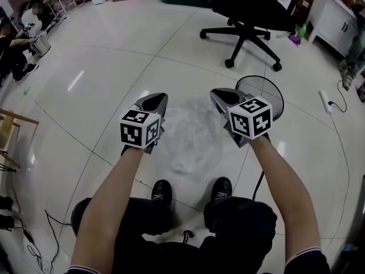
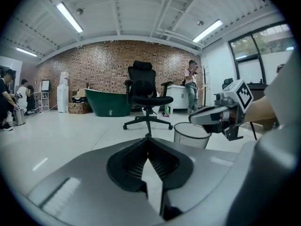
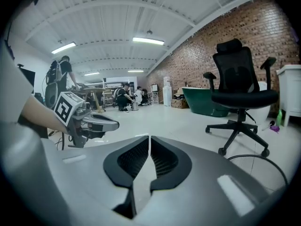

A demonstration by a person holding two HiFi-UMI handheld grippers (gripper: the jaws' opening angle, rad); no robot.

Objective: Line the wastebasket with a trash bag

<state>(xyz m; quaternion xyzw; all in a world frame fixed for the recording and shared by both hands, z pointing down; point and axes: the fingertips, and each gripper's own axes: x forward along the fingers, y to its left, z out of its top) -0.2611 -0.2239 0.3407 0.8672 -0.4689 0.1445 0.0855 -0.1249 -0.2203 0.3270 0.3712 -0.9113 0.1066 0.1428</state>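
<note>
Clear plastic trash bag [image 1: 191, 136] lies between left gripper [image 1: 162, 98] and right gripper [image 1: 214, 93] (both jaws closed, hold on film unclear); mesh wastebasket [image 1: 272, 95] stands just beyond right gripper.

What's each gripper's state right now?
Left gripper: closed, pinching the trash bag.
Right gripper: closed, pinching the same bag.

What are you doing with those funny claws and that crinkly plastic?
A person is working two handheld grippers. The left gripper and the right gripper are both shut and seem to pinch a clear trash bag, which is spread out between them. The black mesh wastebasket stands on the floor just beyond the right gripper, with no bag in it yet.
</note>
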